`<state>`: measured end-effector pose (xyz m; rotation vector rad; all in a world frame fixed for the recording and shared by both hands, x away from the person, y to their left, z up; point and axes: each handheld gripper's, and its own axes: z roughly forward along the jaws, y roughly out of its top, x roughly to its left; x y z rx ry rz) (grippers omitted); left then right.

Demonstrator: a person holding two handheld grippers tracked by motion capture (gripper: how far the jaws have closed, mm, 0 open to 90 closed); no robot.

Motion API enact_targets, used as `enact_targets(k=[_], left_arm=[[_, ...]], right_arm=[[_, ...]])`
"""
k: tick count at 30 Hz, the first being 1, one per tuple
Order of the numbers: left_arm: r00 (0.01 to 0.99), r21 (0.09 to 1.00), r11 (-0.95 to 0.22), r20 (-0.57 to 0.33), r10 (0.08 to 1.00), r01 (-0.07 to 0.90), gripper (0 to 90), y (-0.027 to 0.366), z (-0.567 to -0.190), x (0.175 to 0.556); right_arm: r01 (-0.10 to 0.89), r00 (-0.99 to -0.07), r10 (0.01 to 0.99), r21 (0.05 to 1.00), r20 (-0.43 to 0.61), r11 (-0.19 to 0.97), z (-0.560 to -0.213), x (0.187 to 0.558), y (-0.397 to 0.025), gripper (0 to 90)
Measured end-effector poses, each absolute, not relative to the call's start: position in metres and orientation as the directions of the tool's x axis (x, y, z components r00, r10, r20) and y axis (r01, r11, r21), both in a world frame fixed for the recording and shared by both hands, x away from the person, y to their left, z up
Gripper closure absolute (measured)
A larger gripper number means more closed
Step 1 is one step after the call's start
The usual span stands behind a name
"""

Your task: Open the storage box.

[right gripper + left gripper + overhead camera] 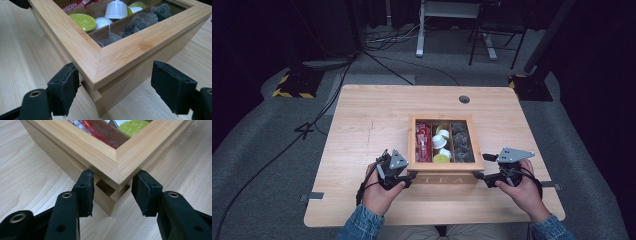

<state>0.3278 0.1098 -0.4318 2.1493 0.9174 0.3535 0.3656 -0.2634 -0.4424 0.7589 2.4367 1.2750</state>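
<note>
A wooden tea box (pixel 445 172) with a framed glass lid sits at the middle of the desk (pixel 362 125), near its front edge. Two forearms reach in from below, one on each side of the box. The left hand-held gripper (pixel 408 176) straddles the box's front-left corner, jaws apart. The right hand-held gripper (pixel 479 167) straddles the front-right corner, jaws spread wide, gripping nothing.

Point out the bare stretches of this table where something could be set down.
The table is bare left of the tea box, along the far edge by the cable hole, and in a narrower strip to its right. The near edge is crowded: left gripper and right gripper flank the box's front corners.
</note>
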Motion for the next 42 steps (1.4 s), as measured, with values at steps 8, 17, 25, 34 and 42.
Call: enact_targets(k=[8,17,25,34,42], left_arm=[[0.700,0.752,-0.427,-0.064,0.712,0.502,53.2,0.111,-0.433,0.328],[0.681,0.792,-0.414,-0.004,0.732,0.449,52.6,0.109,-0.432,0.325],[0.668,0.835,-0.361,-0.011,0.744,0.416,48.9,0.113,-0.426,0.325],[0.631,0.820,-0.351,-0.015,0.776,0.452,45.3,0.138,-0.421,0.328],[0.600,0.790,-0.370,0.003,0.800,0.489,39.2,0.157,-0.428,0.337]], right_arm=[[0.268,-0.834,0.549,0.821,-0.065,0.504,-0.438,0.366,-0.259,26.6],[0.262,-0.827,0.557,0.829,-0.071,0.495,-0.437,0.370,-0.256,21.5],[0.206,-0.821,0.558,0.849,-0.121,0.487,-0.423,0.372,-0.255,21.6],[0.149,-0.814,0.554,0.859,-0.176,0.490,-0.398,0.374,-0.254,27.2],[0.140,-0.814,0.557,0.874,-0.166,0.465,-0.375,0.388,-0.253,28.9]])
